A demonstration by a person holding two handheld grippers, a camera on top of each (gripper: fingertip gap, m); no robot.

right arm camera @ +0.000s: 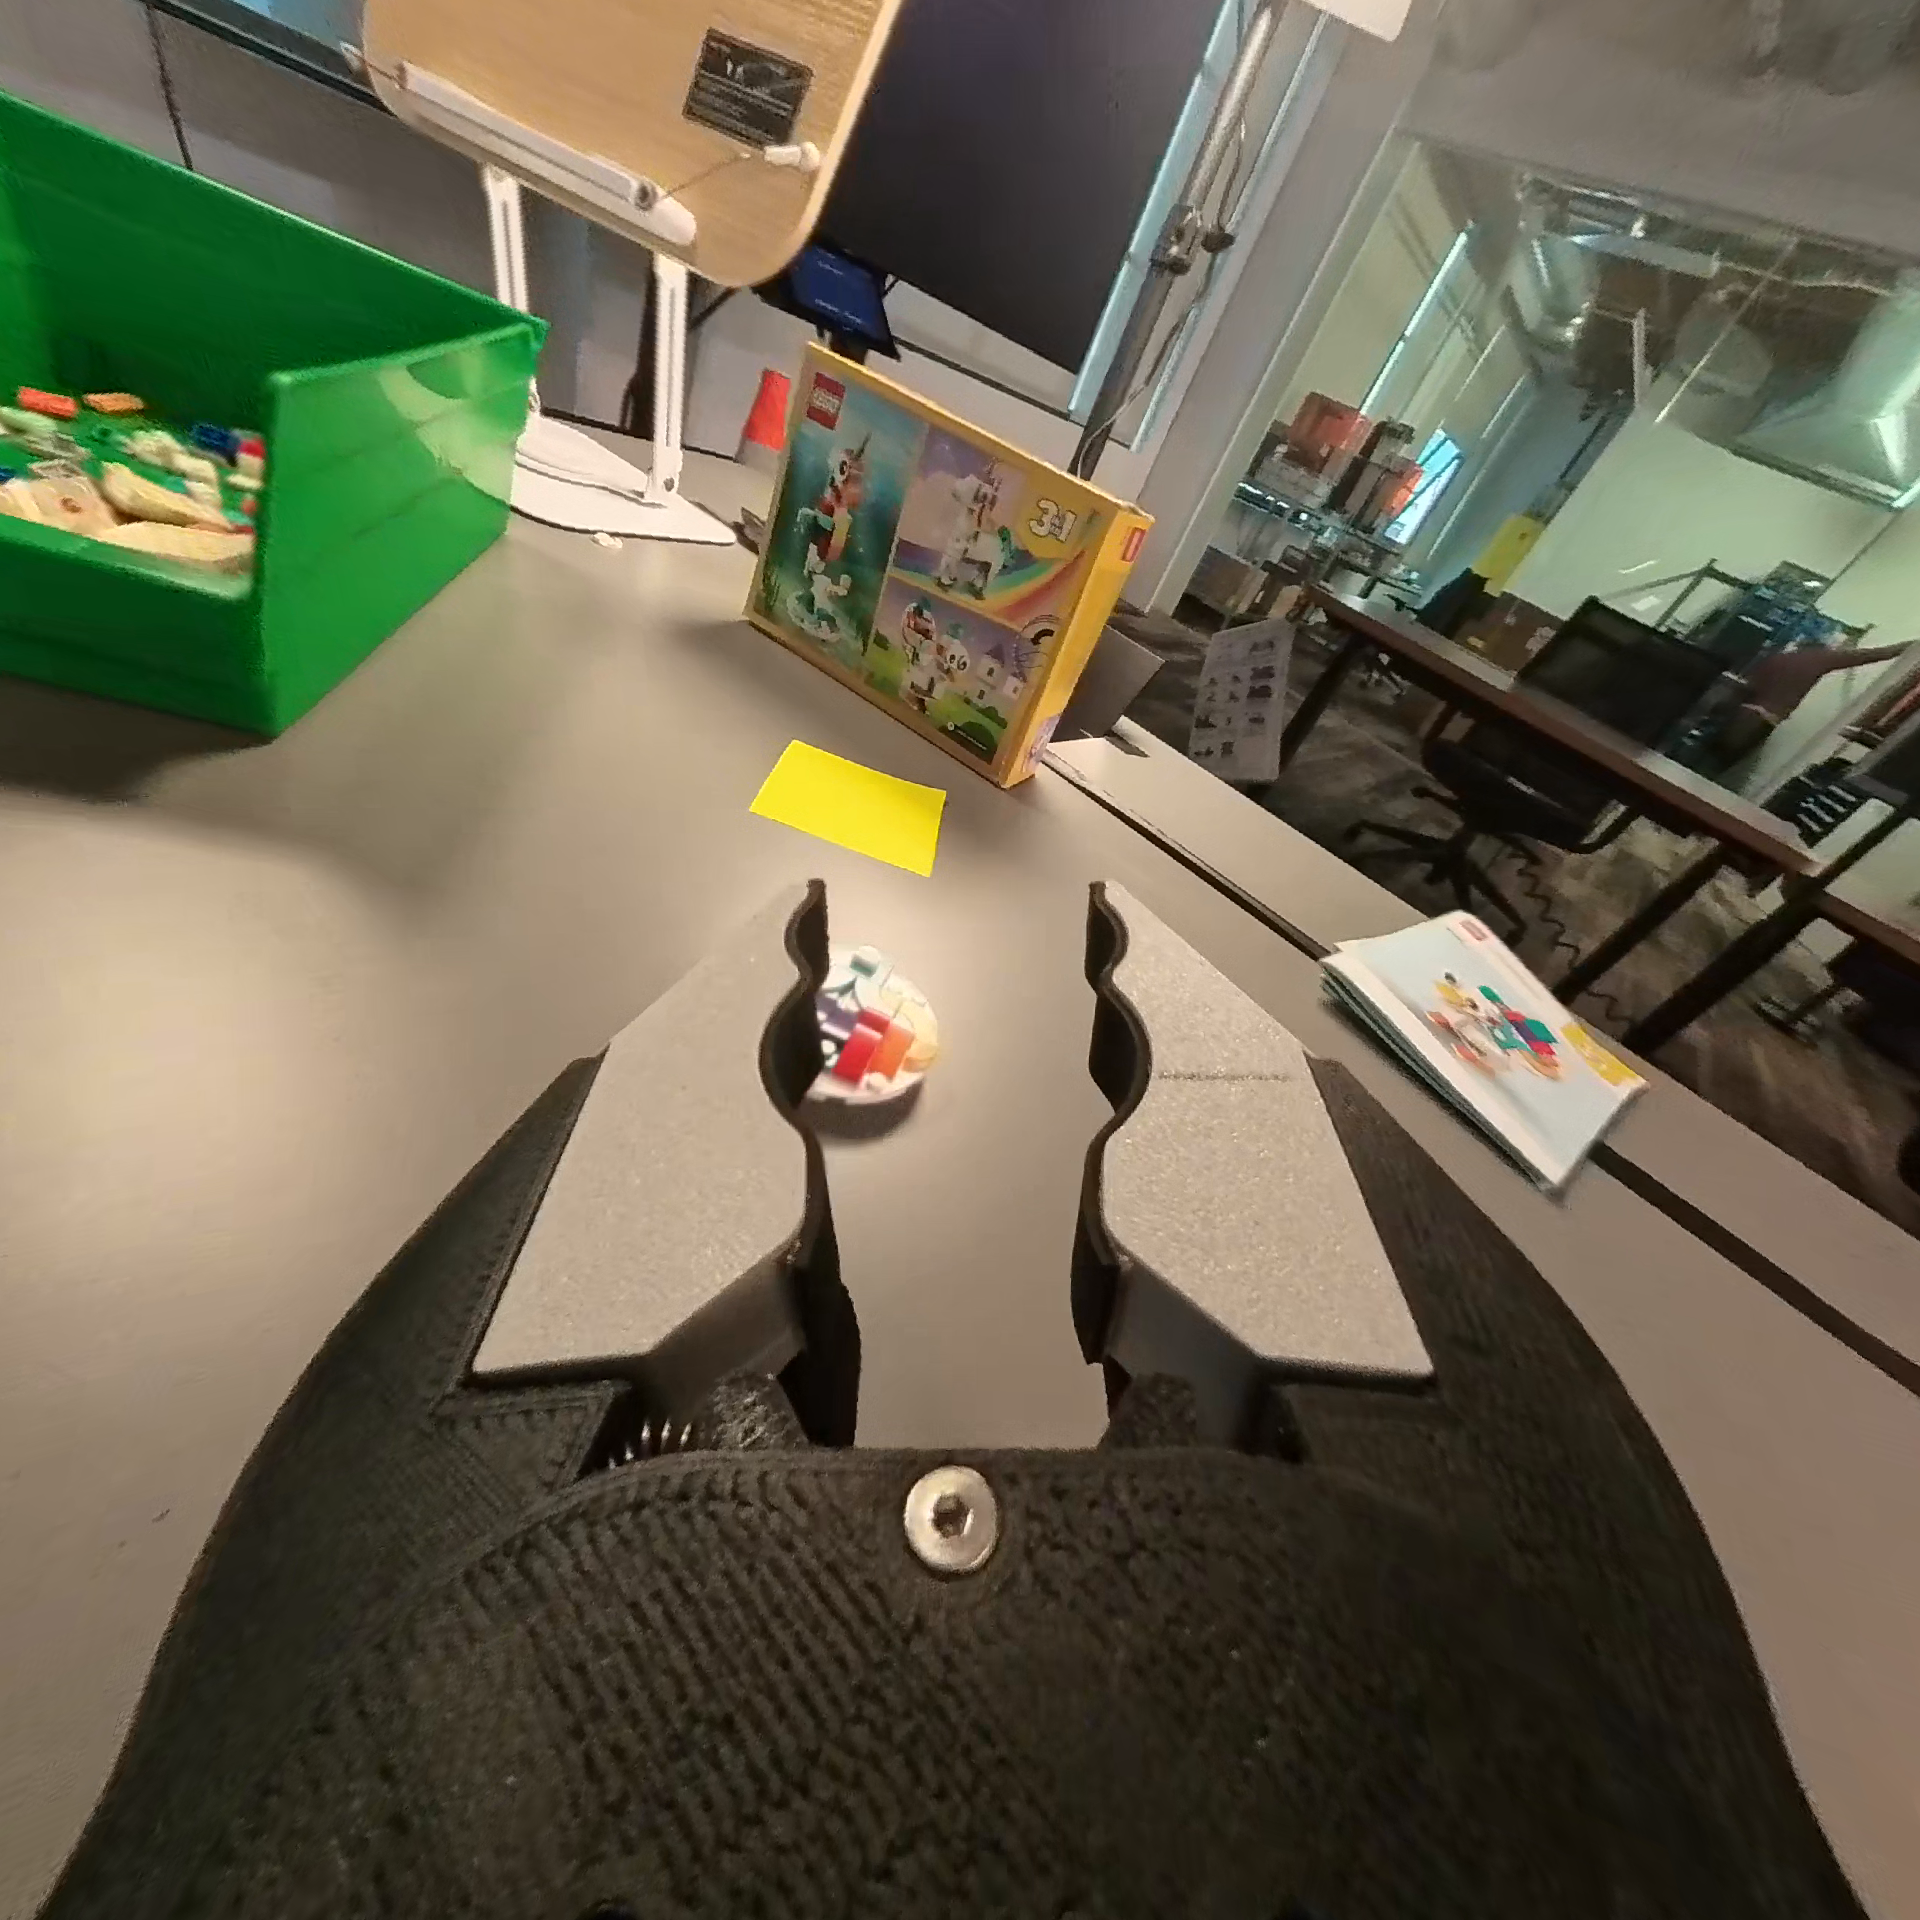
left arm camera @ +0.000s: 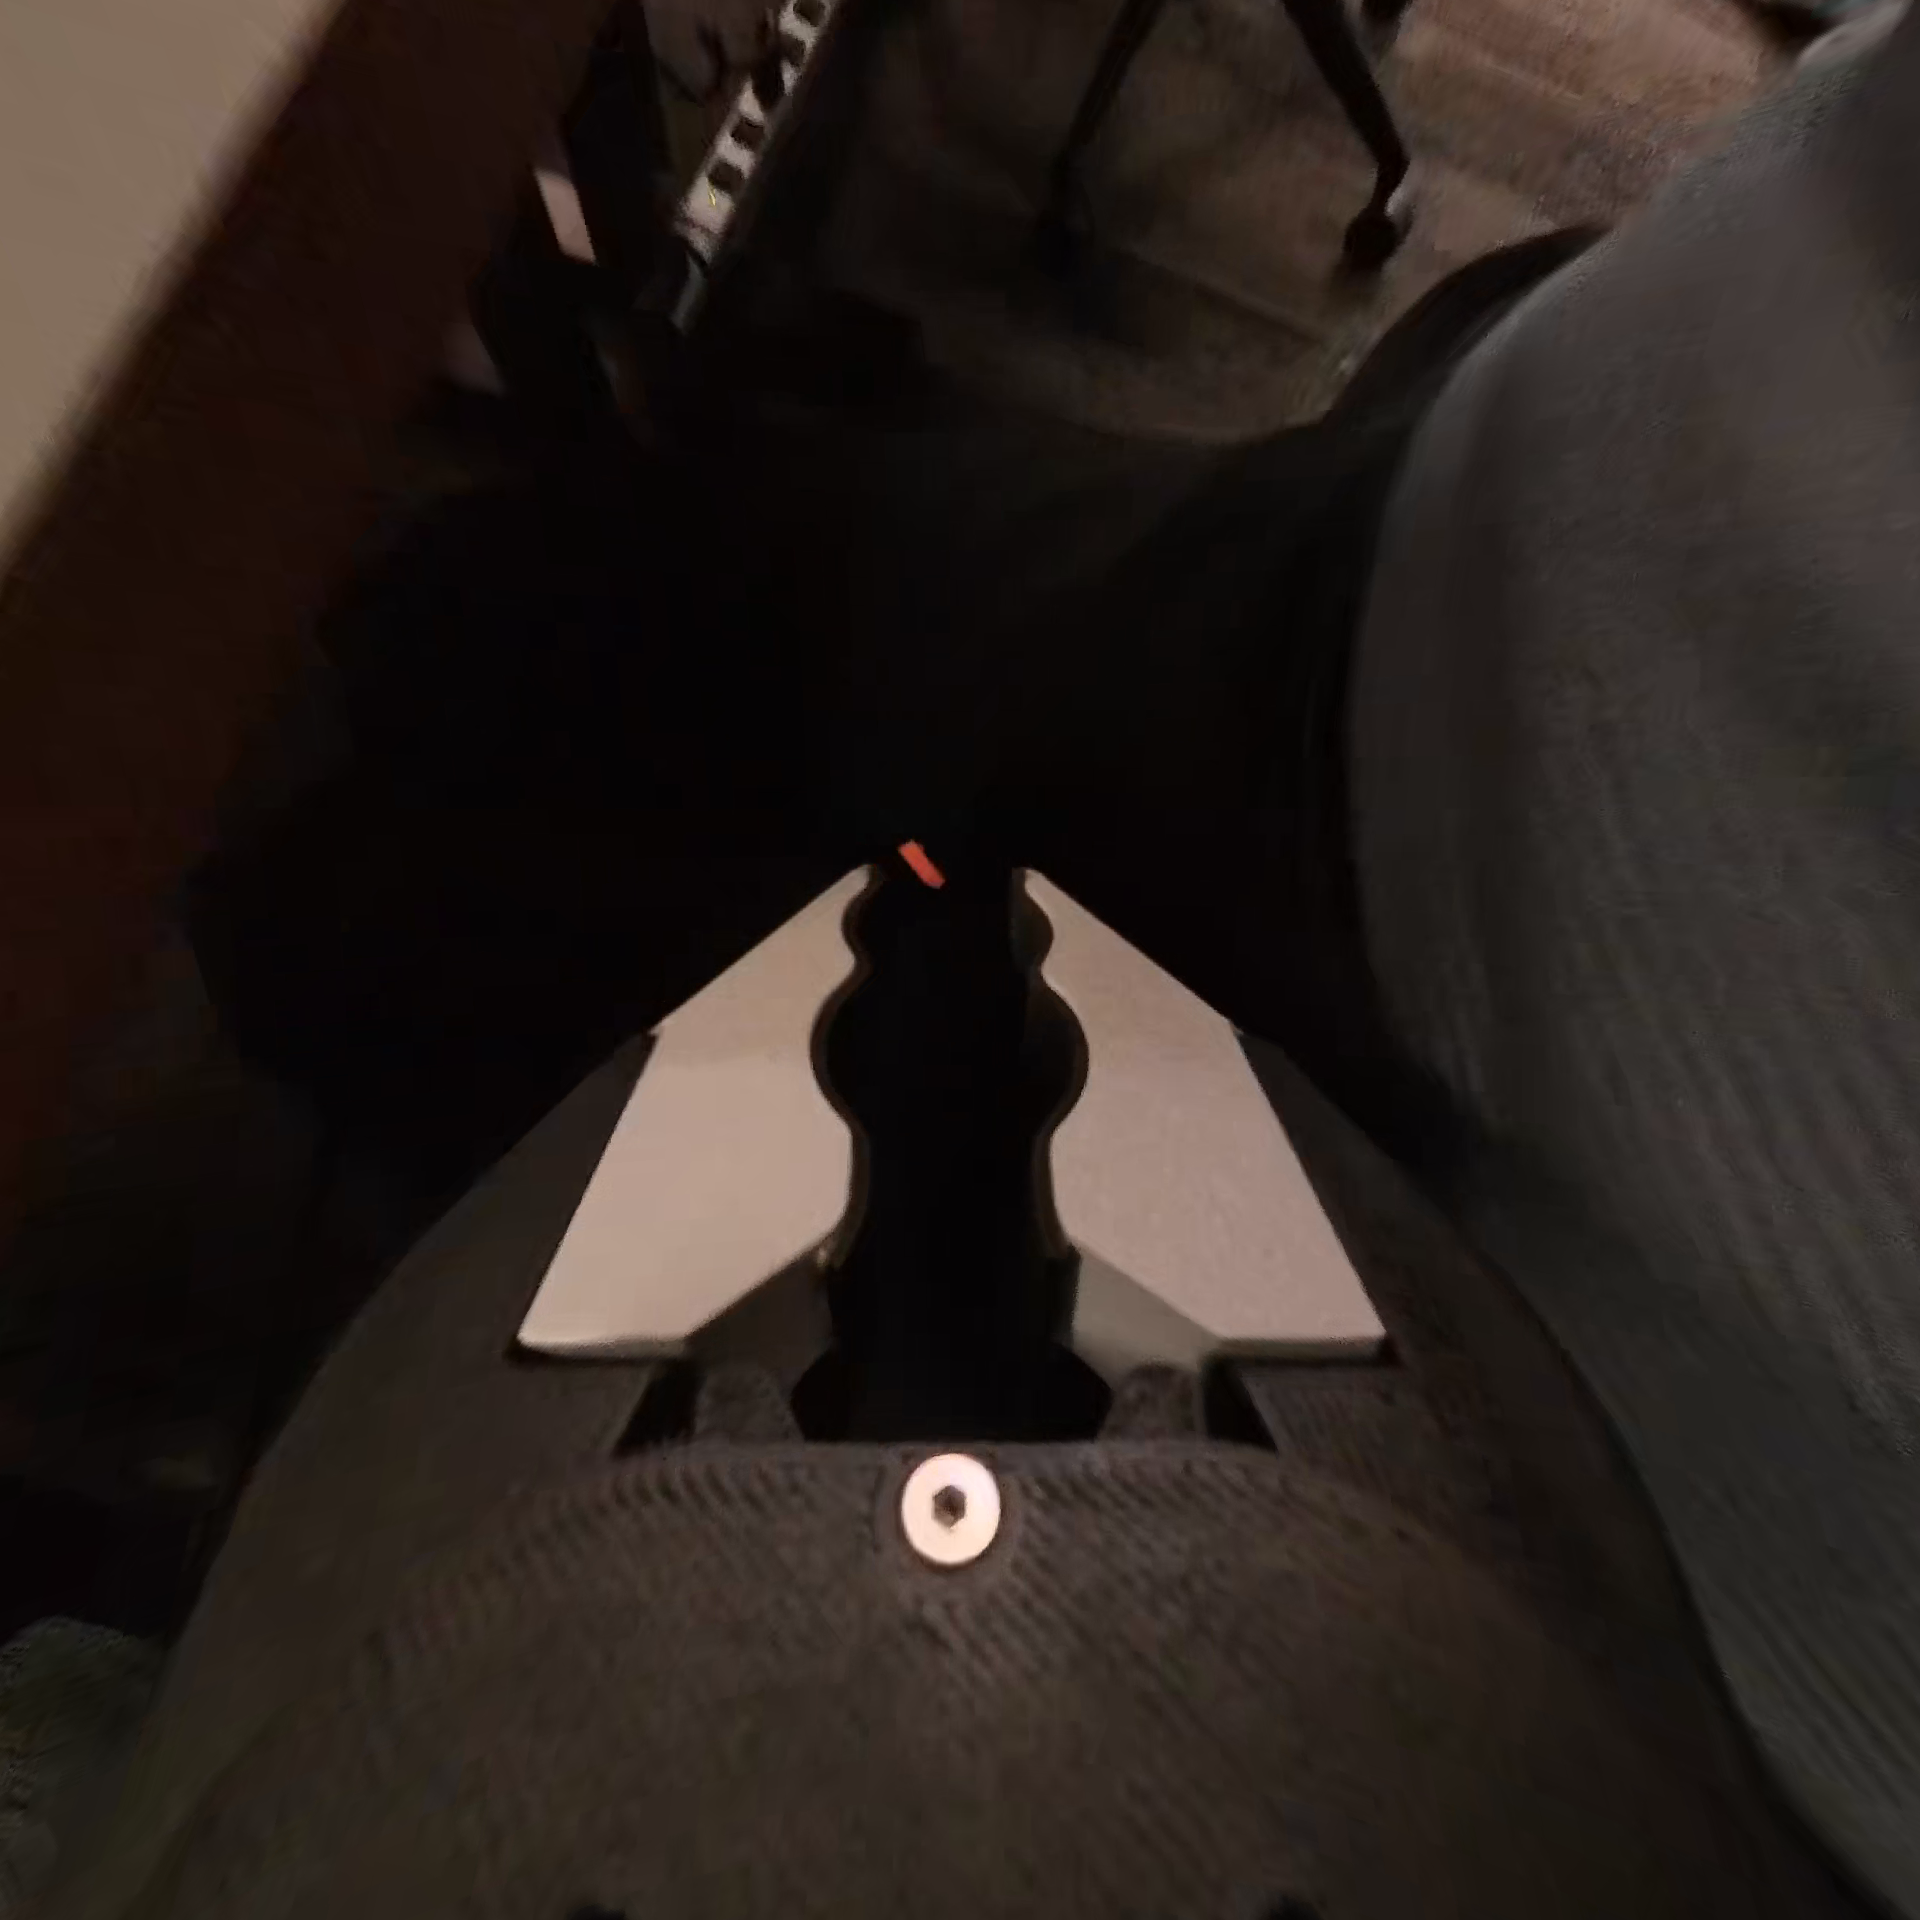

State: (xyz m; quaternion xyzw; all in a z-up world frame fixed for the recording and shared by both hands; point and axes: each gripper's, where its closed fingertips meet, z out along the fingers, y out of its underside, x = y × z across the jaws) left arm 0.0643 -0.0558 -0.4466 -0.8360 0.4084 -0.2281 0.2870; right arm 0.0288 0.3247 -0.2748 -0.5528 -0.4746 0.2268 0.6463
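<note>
Right gripper (right arm camera: 956, 914) gapes empty over a small round colourful brick model (right arm camera: 873, 1023) on the grey table (right arm camera: 416, 935); left gripper (left arm camera: 945, 883), narrowly parted, holds nothing.

grey table (right arm camera: 416, 935) runs out ahead of the tongs, glass partition (right arm camera: 1662, 343) off to their right, long desk (right arm camera: 1538, 727) and dark chairs (right arm camera: 1496, 810) beyond it. bright up there; down below, dim carpet (left arm camera: 1247, 208), chair legs (left arm camera: 1371, 156).

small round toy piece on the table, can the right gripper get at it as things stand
Probably yes. The right gripper is open, and the round toy piece lies on the bare table between its fingers, close to the left one, with nothing blocking.
</note>
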